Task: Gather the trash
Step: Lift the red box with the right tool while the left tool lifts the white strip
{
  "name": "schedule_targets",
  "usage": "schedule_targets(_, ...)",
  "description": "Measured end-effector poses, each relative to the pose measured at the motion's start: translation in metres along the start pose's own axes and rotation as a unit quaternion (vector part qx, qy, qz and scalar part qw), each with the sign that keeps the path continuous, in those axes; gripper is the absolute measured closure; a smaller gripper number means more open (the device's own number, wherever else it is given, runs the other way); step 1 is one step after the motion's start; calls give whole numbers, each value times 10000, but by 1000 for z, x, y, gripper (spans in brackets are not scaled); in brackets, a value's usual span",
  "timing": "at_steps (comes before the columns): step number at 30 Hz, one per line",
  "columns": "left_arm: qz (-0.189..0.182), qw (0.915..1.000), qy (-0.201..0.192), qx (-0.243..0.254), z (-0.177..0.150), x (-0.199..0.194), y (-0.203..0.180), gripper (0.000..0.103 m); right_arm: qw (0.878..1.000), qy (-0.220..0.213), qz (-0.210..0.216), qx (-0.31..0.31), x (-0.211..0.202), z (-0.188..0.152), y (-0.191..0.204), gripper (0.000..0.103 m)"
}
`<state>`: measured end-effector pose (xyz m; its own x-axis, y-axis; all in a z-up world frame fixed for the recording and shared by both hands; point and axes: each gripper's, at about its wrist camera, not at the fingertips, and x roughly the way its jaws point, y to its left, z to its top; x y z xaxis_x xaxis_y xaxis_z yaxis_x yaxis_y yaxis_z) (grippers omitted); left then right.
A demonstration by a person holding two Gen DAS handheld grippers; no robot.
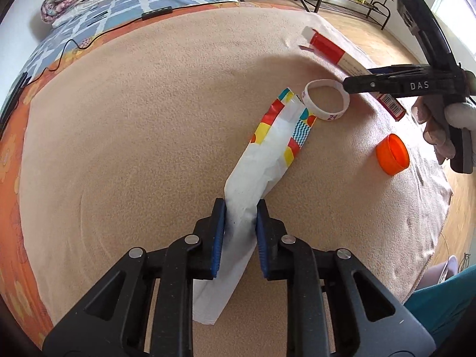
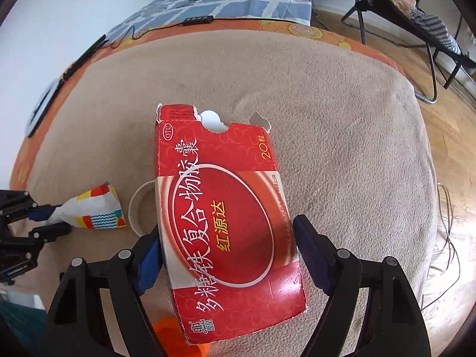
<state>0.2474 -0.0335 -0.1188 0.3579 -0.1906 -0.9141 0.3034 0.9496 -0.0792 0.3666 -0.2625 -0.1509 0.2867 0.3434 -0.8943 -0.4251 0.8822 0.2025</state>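
My left gripper is shut on a white paper bag with a coloured patterned end, lying on the beige blanket; the bag also shows in the right wrist view. My right gripper is shut on a red medicine box with a torn top, held over the blanket; the box shows in the left wrist view. A white tape ring lies by the bag's end, partly behind the box in the right wrist view. An orange cap lies to the right.
The blanket covers a bed with an orange sheet and a blue checked cover. A black cable and power strip lie at the back. A folding chair stands on the wooden floor to the right.
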Motion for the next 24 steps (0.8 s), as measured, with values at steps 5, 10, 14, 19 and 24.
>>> schedule_targets(5, 25, 9996, -158, -224, -5, -19, 7, 84, 9986, -431, 137, 287, -25, -5, -6, 24)
schedule_targets(10, 11, 9990, -353, -259, -9, -45, 4, 84, 9962, -752, 222, 390, -52, -8, 1, 24)
schedule_targets(14, -4, 9984, -514, -254, -19, -72, -2, 84, 9942, -950, 357, 359, -79, -15, 17, 24)
schedule_targets(19, 61, 9976, -664, -197, -42, -106, -10, 84, 9934, -1082, 361, 146, -117, -34, 48, 24)
schedule_targets(24, 99, 9967, -788, -158, -79, -140, -17, 84, 9921, -1169, 455, -69, -152, -64, 83, 24)
